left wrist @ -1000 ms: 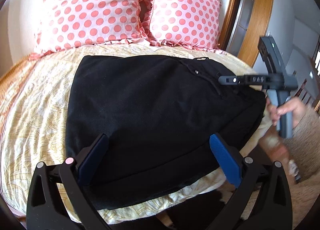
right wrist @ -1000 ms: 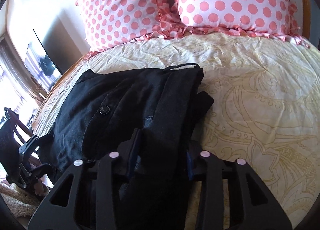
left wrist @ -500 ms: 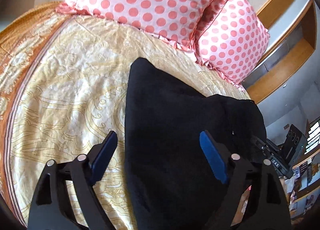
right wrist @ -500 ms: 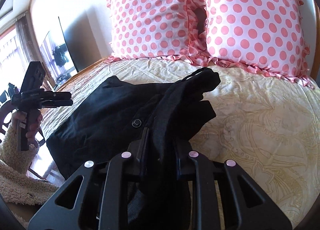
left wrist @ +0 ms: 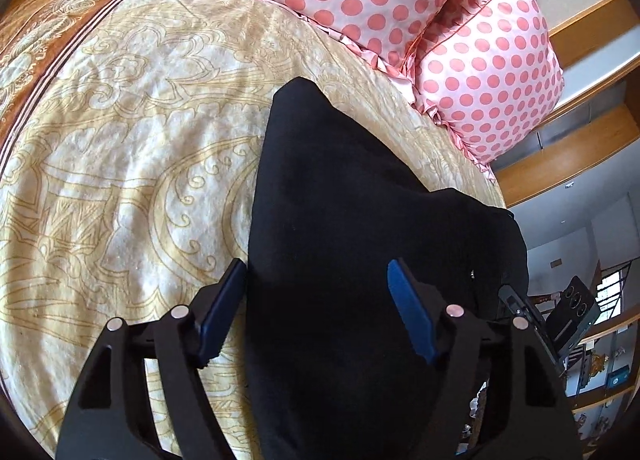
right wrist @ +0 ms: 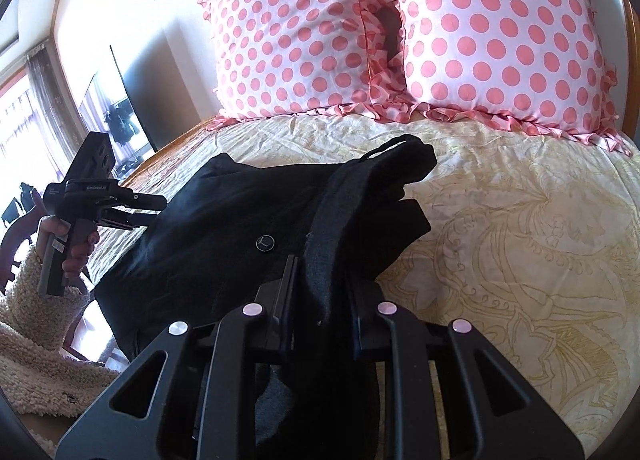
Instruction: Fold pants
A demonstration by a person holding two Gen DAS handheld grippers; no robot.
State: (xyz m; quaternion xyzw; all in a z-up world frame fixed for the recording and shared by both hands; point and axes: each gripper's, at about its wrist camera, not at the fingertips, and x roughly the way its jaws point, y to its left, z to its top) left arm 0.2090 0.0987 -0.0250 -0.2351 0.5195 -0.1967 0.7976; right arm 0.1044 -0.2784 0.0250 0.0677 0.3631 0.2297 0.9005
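Note:
The black pants (left wrist: 340, 219) lie folded on the yellow patterned bedspread (left wrist: 120, 139). My left gripper (left wrist: 316, 308) is open, its blue pads either side of the pants' near edge, above the cloth. My right gripper (right wrist: 320, 284) is shut on a raised fold of the waistband end of the pants (right wrist: 240, 211), lifting it off the bed. The left gripper also shows at the left of the right wrist view (right wrist: 160, 209), held in a hand. The right gripper's body shows at the right edge of the left wrist view (left wrist: 552, 320).
Two pink polka-dot pillows (right wrist: 400, 31) stand at the head of the bed. A wooden frame (left wrist: 560, 155) and shelves are to the right. A dark screen (right wrist: 132, 99) and a window are to the left. Bedspread (right wrist: 520, 240) stretches right of the pants.
My left gripper has swung left and closer over the pants. My right gripper has lifted the pinched fold higher, raising that end of the pants.

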